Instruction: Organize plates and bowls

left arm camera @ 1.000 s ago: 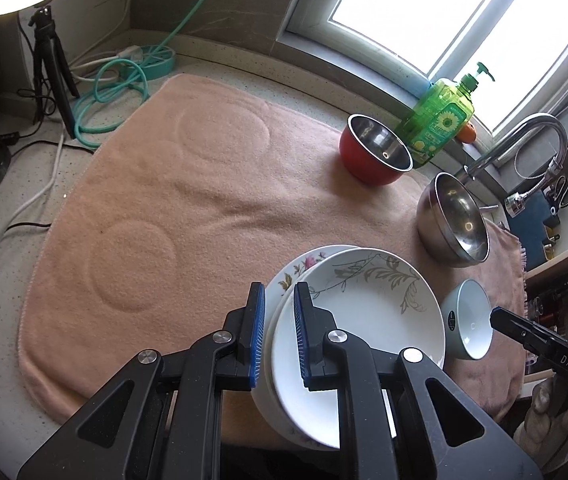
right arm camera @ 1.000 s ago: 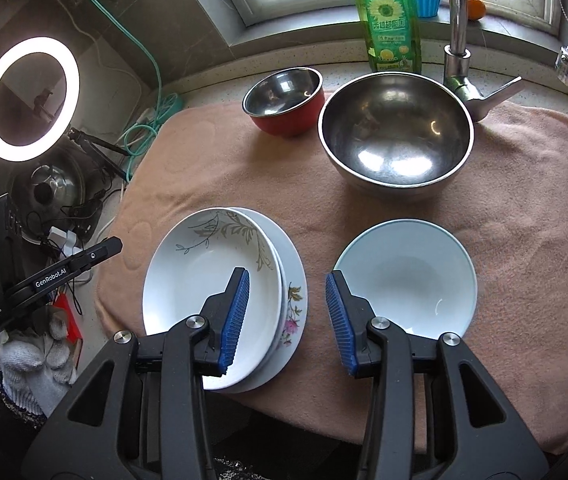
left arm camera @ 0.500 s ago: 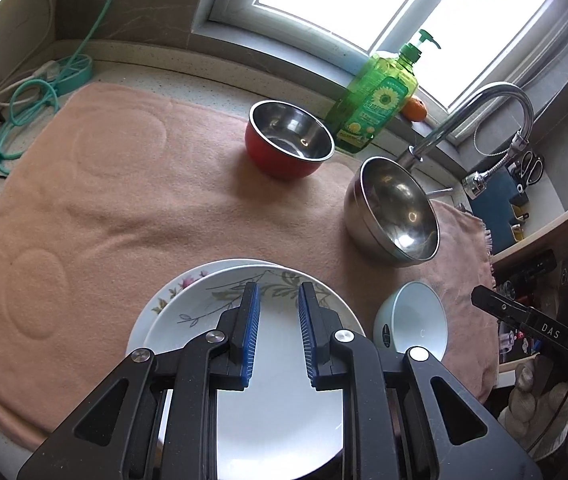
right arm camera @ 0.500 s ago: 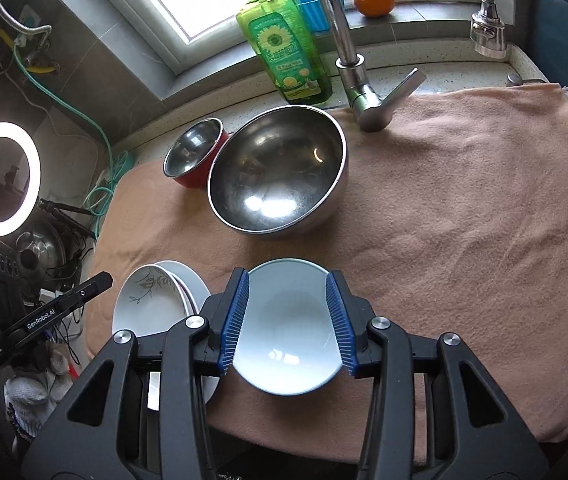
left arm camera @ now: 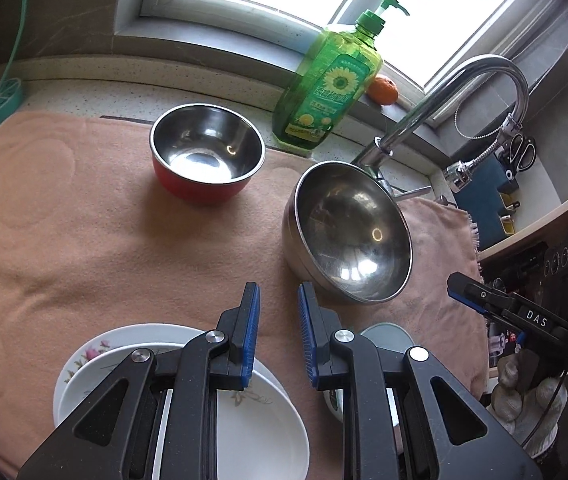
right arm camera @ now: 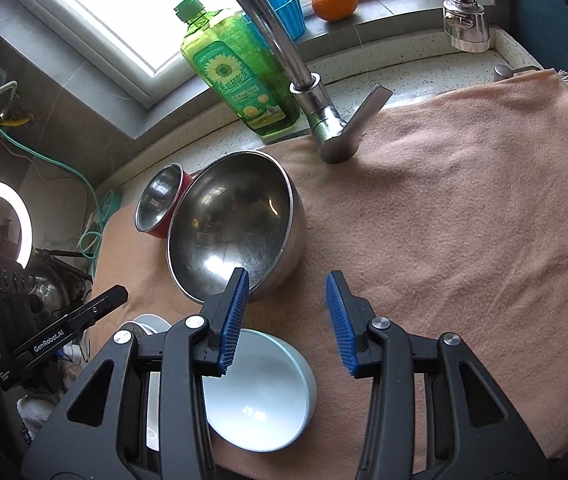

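1. Two white plates lie stacked on the pink towel near the front edge of the counter; the upper one carries a leaf print, the lower a floral rim.
2. The left gripper hangs above the stack's far rim, its blue-padded jaws a narrow gap apart and holding nothing.
3. A small pale blue bowl sits upright on the towel just beside the plates, also near the front edge.
4. The right gripper is over this bowl with its jaws spread wide; the left pad hangs over the bowl's rim, though I cannot tell whether it touches, and the right pad is over bare towel.
5. A large steel bowl stands farther back on the towel, tilted, close to the base of the chrome faucet.
6. A red bowl with a steel inside sits beyond it toward the back-left; in the right wrist view the two bowls overlap, so contact cannot be judged.
7. A green dish soap bottle stands at the back edge of the counter beside the faucet.
8. An orange and a blue cup rest on the window sill.
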